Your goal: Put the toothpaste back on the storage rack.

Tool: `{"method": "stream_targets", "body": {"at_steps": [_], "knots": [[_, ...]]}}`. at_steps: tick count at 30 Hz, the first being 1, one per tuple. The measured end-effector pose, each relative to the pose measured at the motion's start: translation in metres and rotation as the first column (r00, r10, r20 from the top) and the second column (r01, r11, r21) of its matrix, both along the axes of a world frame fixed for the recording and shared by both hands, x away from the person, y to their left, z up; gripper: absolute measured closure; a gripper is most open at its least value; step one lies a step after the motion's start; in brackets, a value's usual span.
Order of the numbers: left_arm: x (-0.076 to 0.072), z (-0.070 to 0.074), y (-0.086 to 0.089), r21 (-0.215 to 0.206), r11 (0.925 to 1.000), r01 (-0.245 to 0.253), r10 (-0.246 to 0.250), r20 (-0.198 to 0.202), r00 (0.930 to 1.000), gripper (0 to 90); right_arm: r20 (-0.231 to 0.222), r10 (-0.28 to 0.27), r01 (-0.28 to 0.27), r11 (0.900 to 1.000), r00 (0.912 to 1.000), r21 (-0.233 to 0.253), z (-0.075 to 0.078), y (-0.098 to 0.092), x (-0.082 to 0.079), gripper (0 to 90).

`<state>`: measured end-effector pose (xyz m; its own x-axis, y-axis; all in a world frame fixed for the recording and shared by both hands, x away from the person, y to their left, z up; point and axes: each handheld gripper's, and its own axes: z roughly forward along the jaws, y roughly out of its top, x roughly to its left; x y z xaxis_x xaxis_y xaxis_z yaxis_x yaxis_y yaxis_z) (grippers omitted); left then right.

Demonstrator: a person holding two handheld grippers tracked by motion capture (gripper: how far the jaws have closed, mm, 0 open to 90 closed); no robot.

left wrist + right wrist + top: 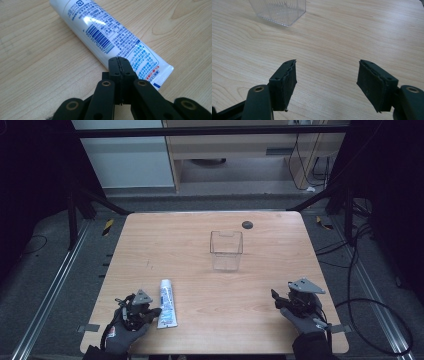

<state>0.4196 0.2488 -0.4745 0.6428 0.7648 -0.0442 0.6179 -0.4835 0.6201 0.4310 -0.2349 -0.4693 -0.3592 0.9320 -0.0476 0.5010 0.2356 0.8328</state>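
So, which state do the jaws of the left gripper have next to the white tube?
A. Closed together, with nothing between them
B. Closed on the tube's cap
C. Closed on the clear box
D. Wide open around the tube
A: in the left gripper view the left gripper has its jaws pressed together, empty, beside the tube.

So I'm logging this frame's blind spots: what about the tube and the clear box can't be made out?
- Tube: left gripper view, cap end cut off by the top edge; the shut left gripper hides part of the crimped end.
- Tube print: high view, too small to read.
- Clear box: right gripper view, top cut off by the edge.
- Dark disc: high view, too small to identify.
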Motion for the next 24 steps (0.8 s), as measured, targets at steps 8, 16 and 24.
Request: {"method": "stream_targets", "body": {"at_steps": [8,16,24], "knots": [[0.001,-0.001,-0.013,-0.018,0.9998,0.008,-0.008,-0.002,1.0,89.7,0.001,-0.003,0.003,1.0,1.0,0.008,0.0,-0.001,0.0,31.0],[0.004,-0.002,-0.023,-0.017,0.9997,0.014,-0.014,0.008,0.9999,89.7,-0.001,-0.007,0.007,1.0,1.0,0.011,-0.001,-0.002,0.001,30.6],[0.01,-0.001,-0.035,-0.024,0.9993,0.027,-0.026,0.025,0.9993,89.7,-0.004,-0.009,0.009,1.0,0.9999,0.009,-0.001,-0.003,0.002,30.4]]}}
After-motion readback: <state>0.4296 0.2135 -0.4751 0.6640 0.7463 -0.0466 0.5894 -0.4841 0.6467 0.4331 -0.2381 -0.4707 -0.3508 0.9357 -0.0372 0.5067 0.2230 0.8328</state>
